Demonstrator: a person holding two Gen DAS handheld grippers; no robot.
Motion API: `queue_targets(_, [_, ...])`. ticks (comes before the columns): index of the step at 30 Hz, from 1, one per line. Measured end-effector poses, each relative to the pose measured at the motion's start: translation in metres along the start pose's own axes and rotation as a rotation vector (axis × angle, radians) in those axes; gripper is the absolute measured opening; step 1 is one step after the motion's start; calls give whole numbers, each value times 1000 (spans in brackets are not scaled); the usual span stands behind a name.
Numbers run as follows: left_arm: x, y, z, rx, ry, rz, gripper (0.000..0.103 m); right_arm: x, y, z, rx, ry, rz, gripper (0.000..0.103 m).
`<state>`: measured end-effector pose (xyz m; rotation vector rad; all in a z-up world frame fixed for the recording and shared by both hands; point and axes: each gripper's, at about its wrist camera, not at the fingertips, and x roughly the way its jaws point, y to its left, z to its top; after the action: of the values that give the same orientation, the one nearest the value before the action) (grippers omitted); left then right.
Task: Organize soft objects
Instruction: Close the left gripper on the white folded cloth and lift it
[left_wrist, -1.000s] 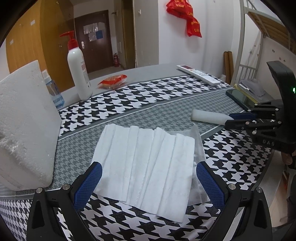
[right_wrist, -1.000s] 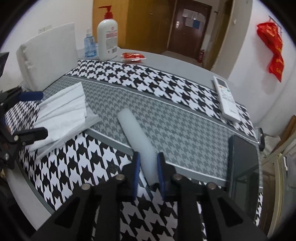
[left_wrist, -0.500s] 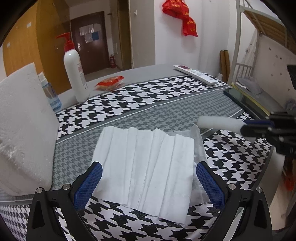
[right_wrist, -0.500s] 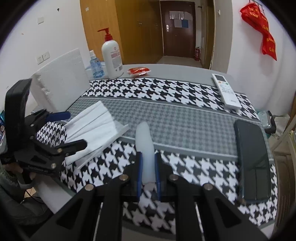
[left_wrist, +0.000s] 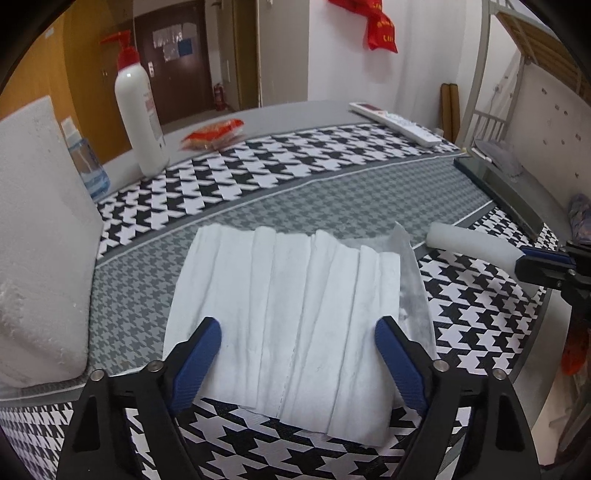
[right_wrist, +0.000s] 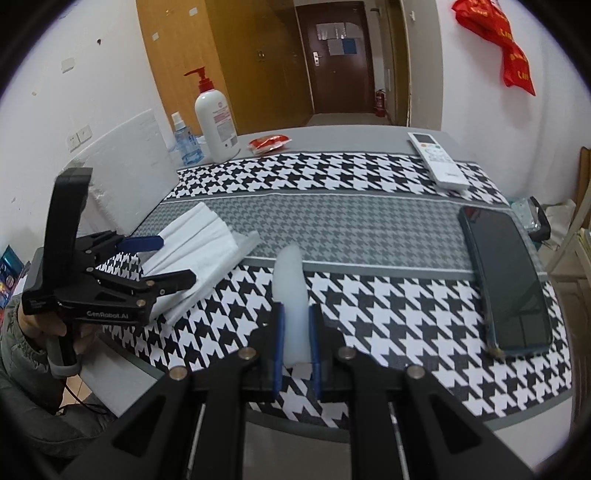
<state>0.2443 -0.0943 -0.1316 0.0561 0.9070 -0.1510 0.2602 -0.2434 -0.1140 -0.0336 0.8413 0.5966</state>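
Closing around the folded white tissue (left_wrist: 284, 314) lies the left claw (left_wrist: 297, 341), while the right claw (right_wrist: 295, 332) pinches a foam roll (right_wrist: 291, 295).

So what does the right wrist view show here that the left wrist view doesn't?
Only the right wrist view: the whole dark phone, and the hand holding the left gripper.

Only the left wrist view: the metal bunk frame, and the left gripper's blue fingers closing either side of the tissue stack.

Both: the foam roll clamped in the right gripper, pump bottle, remote.
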Motion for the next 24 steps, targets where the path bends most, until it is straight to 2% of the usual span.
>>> queue_targets(7, [0,0,0,9,3,-2,83,-2,-5,-6,45,-8,8,16])
queue_targets(10, [-2,0,-1,20,-1,-7,73,-4,-5,-6,57,-17,10,16])
queue_targets(13, [-5,0,-2,33,-12,-12,55,-7,-3,-5,59,-28,11,16])
queue_targets(16, [-7,2,-1,33,-16,-9,26,-8,0,-4,58,-34,12,16])
queue_targets(17, [-7,2,-1,37,-14,-7,12,-9,2,-4,56,-36,14,16])
queue_targets(20, [-7,0,-1,65,-18,-9,5,-9,3,-2,64,-42,16,16])
queue_targets(24, [-13,3,0,46,-46,-18,5,-10,3,1,79,-54,14,16])
